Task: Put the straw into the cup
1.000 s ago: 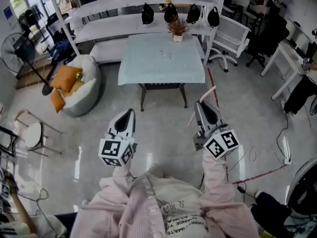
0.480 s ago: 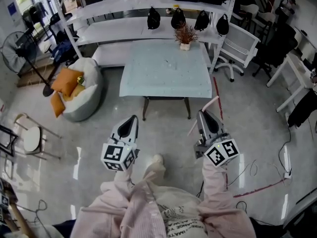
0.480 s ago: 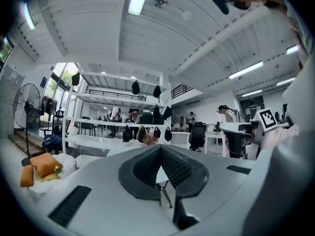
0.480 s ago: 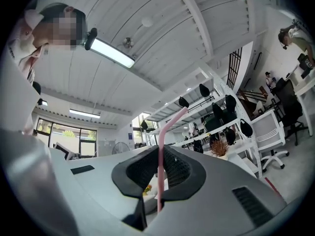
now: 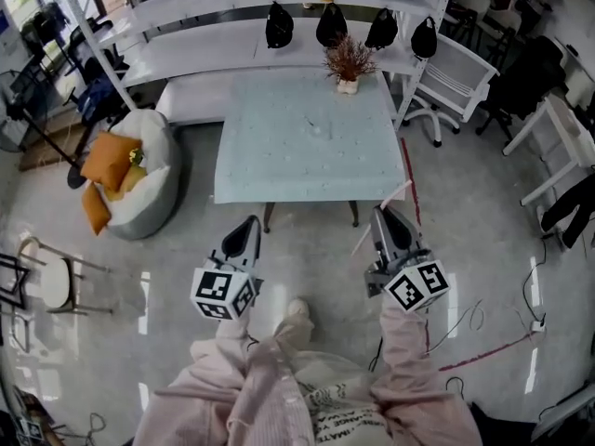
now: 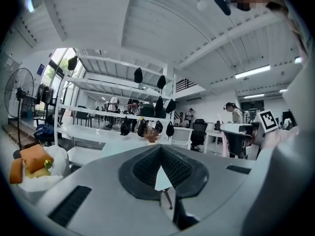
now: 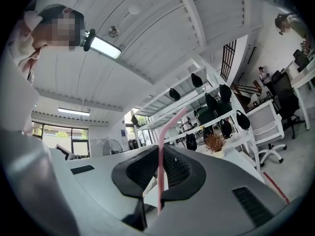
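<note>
A thin pink straw (image 5: 383,216) with a bent top is clamped between the jaws of my right gripper (image 5: 384,216); in the right gripper view the straw (image 7: 160,173) stands upright across the pads (image 7: 178,167). My left gripper (image 5: 249,227) is shut with nothing in it, and its pads (image 6: 173,167) meet at the tip. Both grippers hover over the floor just before the front edge of a pale green glass table (image 5: 307,147). A small potted plant (image 5: 348,63) stands at the table's far edge. No cup shows in any view.
White shelves (image 5: 214,40) with black bags (image 5: 277,26) run behind the table. A white chair (image 5: 456,68) stands at the right, a beanbag with orange cushions (image 5: 125,170) at the left, a round stool (image 5: 56,269) further left. Cables (image 5: 483,347) cross the floor at the right.
Both grippers have moved forward together toward the table, whose front edge is now just ahead of their tips. The straw stays held in the right gripper.
</note>
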A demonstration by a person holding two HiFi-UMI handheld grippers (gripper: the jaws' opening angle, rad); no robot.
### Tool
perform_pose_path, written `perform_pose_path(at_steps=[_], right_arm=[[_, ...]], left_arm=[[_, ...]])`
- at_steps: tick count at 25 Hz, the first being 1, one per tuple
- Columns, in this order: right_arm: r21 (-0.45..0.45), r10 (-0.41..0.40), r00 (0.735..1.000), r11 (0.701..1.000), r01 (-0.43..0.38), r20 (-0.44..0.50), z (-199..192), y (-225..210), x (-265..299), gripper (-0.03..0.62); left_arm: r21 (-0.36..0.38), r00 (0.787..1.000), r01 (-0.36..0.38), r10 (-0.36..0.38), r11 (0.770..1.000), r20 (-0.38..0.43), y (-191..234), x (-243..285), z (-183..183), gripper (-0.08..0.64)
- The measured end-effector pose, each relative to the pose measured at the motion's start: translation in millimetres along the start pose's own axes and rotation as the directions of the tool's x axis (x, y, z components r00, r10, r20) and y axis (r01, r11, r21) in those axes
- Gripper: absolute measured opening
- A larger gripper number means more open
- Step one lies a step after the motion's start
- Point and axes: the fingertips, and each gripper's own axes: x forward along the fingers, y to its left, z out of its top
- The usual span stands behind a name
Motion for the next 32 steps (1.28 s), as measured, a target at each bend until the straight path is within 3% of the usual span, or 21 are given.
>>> perform_pose_path(at_steps=[6, 12, 18, 32], right_arm=[[-0.003, -0.037, 0.999, 0.999, 0.037, -0.013, -9, -29, 48, 0.023], [0.000, -0.070, 0.997, 0.998, 0.070, 0.014, -5, -51, 80, 0.023], [0.001, -0.087, 0.996, 0.996, 0.087, 0.027, -3, -69, 108, 0.023], [0.043, -0.068, 0.997, 0.997, 0.070, -0.036, -13, -165, 233, 0.023]], left_arm=[[-0.030, 1.000, 0.021, -0.021, 0.999, -0.010, 36, 56, -1, 0.000], [-0.021, 0.996, 0.084, -0.084, 0.996, -0.009, 44, 99, 6, 0.000], [-0.031, 0.995, 0.099, -0.100, 0.995, -0.018, 56, 128, 4, 0.000], [-0.082, 0.996, 0.035, -0.041, 0.996, -0.077, 110, 250, 1, 0.000]])
